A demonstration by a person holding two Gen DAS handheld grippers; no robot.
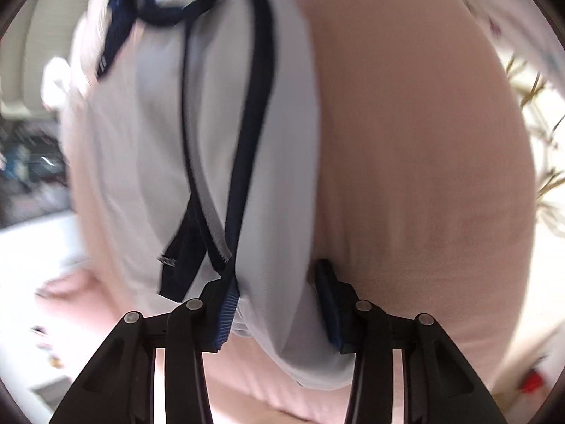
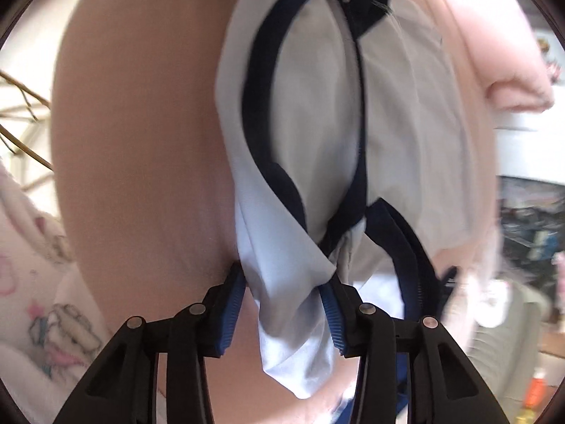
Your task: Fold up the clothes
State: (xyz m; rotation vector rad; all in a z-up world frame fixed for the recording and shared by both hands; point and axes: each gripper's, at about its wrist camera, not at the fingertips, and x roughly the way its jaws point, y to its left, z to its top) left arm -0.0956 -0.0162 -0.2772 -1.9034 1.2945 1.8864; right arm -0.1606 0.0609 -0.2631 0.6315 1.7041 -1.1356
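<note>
Pale pink bedding [image 1: 416, 148] under everything, filling most of both views, soft and blurred. Left wrist view, from the left edge inward: dim clutter and a white surface at the far left, too smeared to name; then a light grey-white garment [image 1: 148, 148] with navy trim [image 1: 252, 113] looping down its length, draped over the pink bedding and running from the top of the picture down to the jaws. Left gripper [image 1: 279, 304] at the bottom, black with blue ribbed pads [image 1: 227, 318], pointing steeply down; jaws partly closed around a bunched fold of the garment, the left pad against the cloth beside the navy trim, the right pad touching the fold's other side. Farther right, bare pink bedding, then thin yellowish branches at the right edge.

Right wrist view, from the left edge inward: white fabric with pastel cartoon prints [image 2: 53, 325] at lower left, branches above it, then plain pink bedding. Same garment right of centre, navy bands crossing and looping over the pale cloth, a twisted tail of it hanging down past the jaws. Right gripper [image 2: 286, 307] at the bottom; jaws partly closed with that gathered fold between the blue pads, cloth pressed against both. Pink folded edge at upper right, dark blurred clutter at the right edge.
</note>
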